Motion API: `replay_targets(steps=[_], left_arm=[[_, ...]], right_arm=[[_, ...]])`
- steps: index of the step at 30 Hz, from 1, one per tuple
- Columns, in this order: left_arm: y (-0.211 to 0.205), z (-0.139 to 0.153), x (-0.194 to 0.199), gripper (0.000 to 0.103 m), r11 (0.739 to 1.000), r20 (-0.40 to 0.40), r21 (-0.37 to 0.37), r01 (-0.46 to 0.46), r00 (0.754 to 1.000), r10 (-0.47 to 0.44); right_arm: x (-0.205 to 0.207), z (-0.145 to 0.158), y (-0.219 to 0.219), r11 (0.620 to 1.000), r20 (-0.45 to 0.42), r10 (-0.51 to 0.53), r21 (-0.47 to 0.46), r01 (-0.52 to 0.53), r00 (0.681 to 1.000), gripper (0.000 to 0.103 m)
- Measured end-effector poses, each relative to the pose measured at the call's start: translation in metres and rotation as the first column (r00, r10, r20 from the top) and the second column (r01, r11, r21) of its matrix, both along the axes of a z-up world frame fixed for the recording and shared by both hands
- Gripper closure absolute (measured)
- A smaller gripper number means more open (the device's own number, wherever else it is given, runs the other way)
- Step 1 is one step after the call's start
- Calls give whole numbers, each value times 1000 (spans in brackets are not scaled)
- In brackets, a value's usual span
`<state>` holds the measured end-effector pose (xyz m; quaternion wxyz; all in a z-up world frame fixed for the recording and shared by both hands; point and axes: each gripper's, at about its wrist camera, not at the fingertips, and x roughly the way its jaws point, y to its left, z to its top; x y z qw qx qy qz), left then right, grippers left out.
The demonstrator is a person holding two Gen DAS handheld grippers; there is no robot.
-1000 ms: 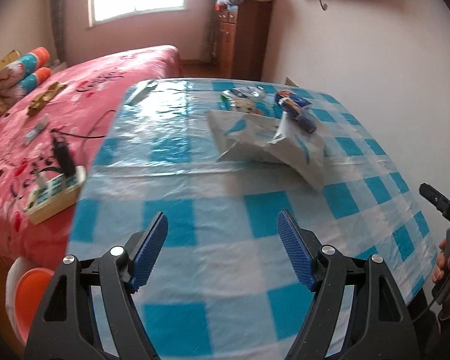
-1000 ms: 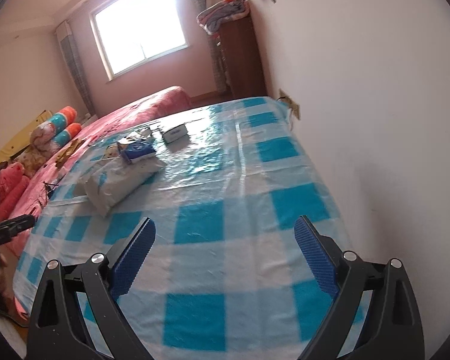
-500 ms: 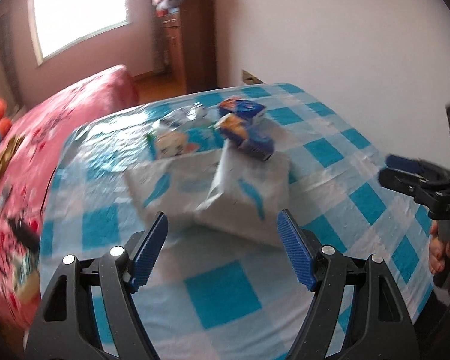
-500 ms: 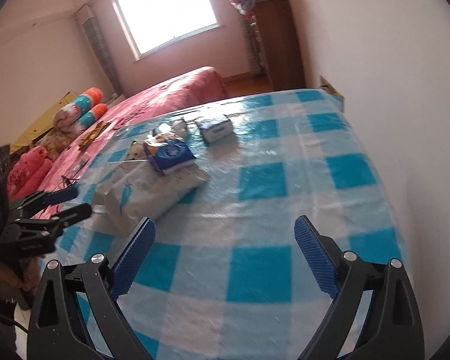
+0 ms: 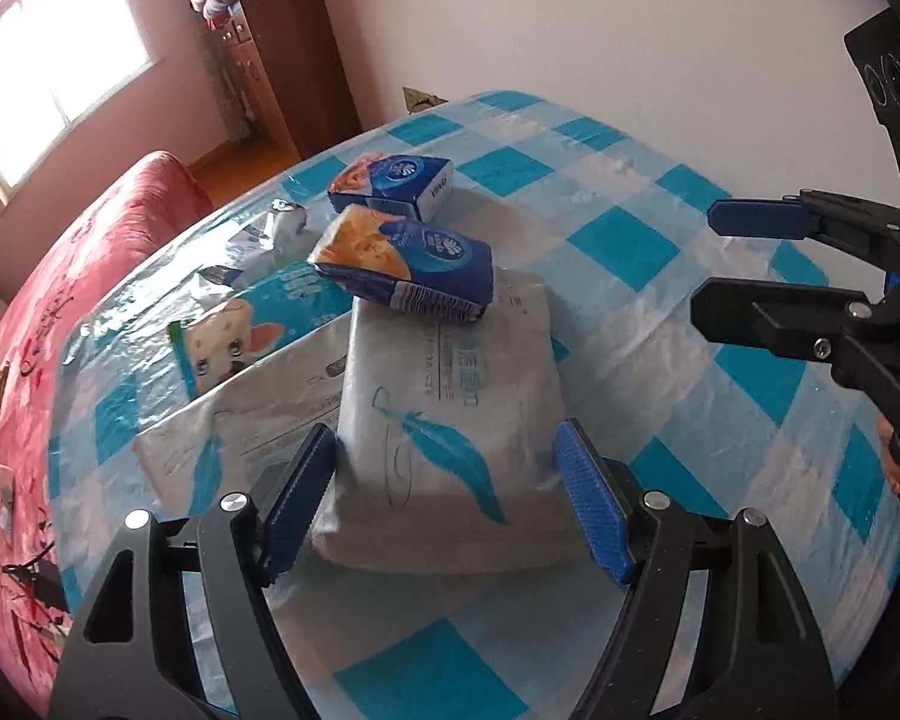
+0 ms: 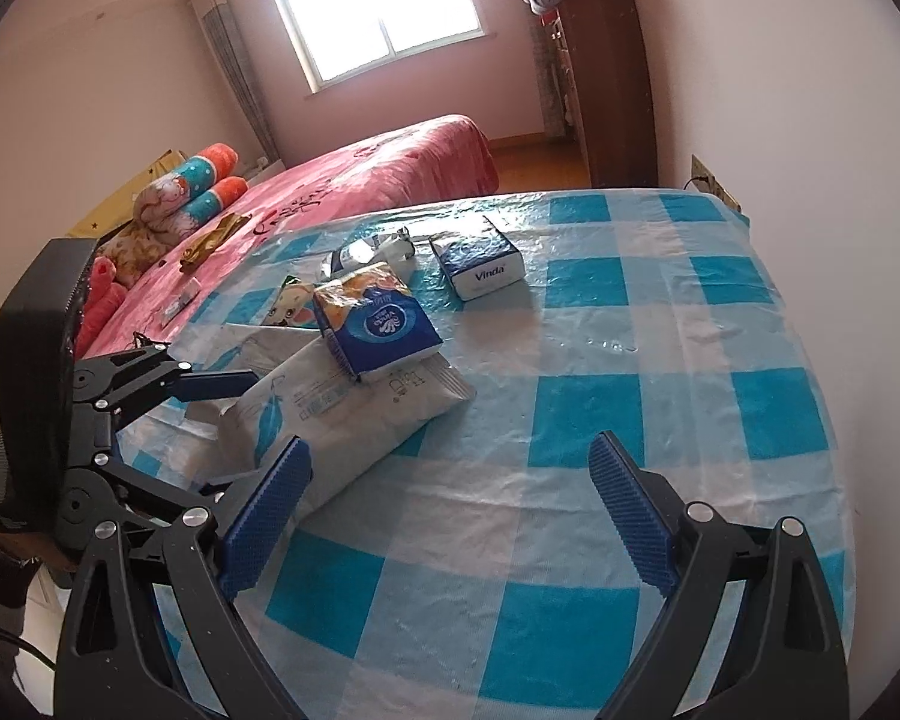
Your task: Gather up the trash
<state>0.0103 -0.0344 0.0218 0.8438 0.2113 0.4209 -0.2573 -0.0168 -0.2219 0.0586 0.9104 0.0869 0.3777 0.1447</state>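
Left fingers [image 5: 297,504] straddle the white tissue pack [image 5: 450,438], apart.

Daylight from blown-out window [image 6: 384,6]; glare on tablecloth [image 6: 630,324]; fisheye edges curved, perhaps slightly soft.

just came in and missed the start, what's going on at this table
A person holds a hand-held gripper in each hand over a table with a blue and white checked plastic cover. The left hand-held gripper is open, its pads on either side of a white soft tissue pack with a blue feather print, not pressing it. A blue tissue packet lies on top. The right hand-held gripper hangs open over bare cloth.
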Motion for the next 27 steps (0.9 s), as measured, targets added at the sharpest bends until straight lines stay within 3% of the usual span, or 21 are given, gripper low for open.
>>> replay_targets(steps=[6, 14, 18, 22, 27], left_arm=[[-3, -6, 11, 26, 999, -21, -41, -27, 999, 26], [-5, -10, 9, 27, 996, 9, -64, -57, 998, 57], [-1, -9, 4, 33, 994, 22, -78, -82, 996, 84], [11, -2, 1, 51, 986, 15, -114, -120, 992, 123], [26, 1, -7, 59, 982, 3, -127, -139, 990, 140]], right_arm=[[14, -4, 7, 1000, -17, 24, -5, -24, 1000, 10], [29, -5, 16, 999, -15, 39, -9, -39, 999, 10], [38, -6, 21, 999, -16, 53, -11, -53, 998, 10], [46, -6, 26, 998, -15, 64, -13, -64, 998, 10], [55, -9, 34, 996, -19, 88, -14, -88, 996, 10]])
